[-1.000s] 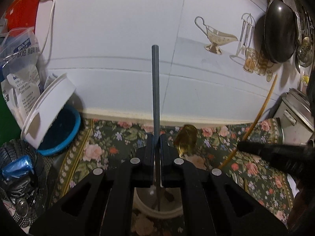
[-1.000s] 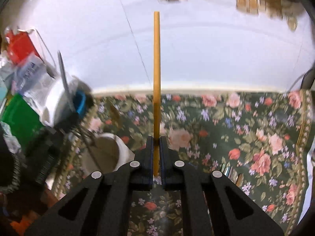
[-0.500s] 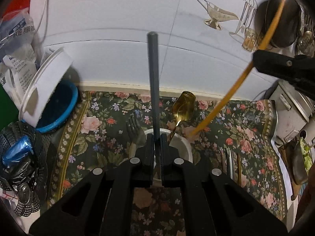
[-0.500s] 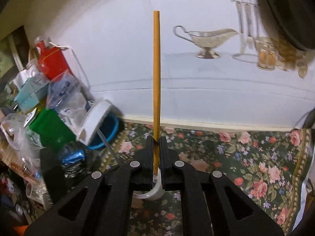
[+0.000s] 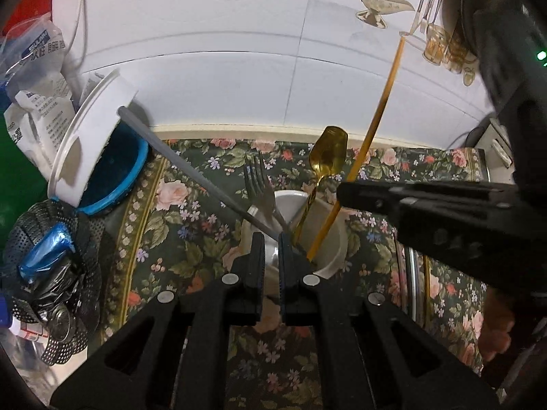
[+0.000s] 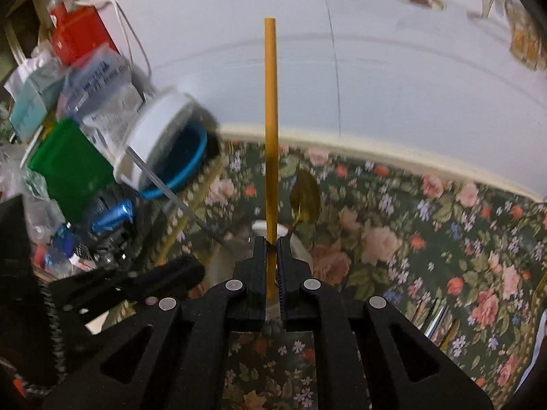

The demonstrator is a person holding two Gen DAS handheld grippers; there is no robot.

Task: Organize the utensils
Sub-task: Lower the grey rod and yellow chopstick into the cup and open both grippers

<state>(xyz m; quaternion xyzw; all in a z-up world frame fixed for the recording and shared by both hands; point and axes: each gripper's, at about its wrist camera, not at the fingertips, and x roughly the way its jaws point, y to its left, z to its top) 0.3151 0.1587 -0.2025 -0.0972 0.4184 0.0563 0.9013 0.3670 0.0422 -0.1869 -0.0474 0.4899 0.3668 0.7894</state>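
Utensils: a gold chopstick point(image 6: 270, 143), a grey chopstick point(image 5: 191, 167), a fork point(image 5: 261, 188) and a gold spoon point(image 5: 324, 160) all meet at the white cup point(image 5: 333, 239) just ahead of both tools.
Gold chopstick axis: runs straight out along the right gripper point(image 6: 272, 256) fingers, far end up toward the wall; from the left wrist view it slants up and to the right, its lower tip inside the cup.
Grey chopstick axis: lower end in the cup, shaft leaning up and to the left of the left gripper point(image 5: 271, 251), its free end in front of the white tub point(image 5: 85, 136).
Fork and spoon: handles down in the cup, tines and bowl pointing up and away from the left tool.
Right tool: jaws pinched onto the gold chopstick near its lower end.
Left tool: jaws narrow with a slim gap between them and nothing gripped; the grey chopstick passes just beyond the fingertips.
Edges and room: the right tool crosses from the right, above the cup's right rim; the tub, a blue bowl point(image 5: 116, 177) and a black perforated basket point(image 5: 51, 273) crowd the left; open cloth lies to the right in the right wrist view.
Surface: dark floral tablecloth point(image 6: 444, 239).
Room: white tiled wall point(image 5: 222, 68) straight ahead, printed with gold tableware.
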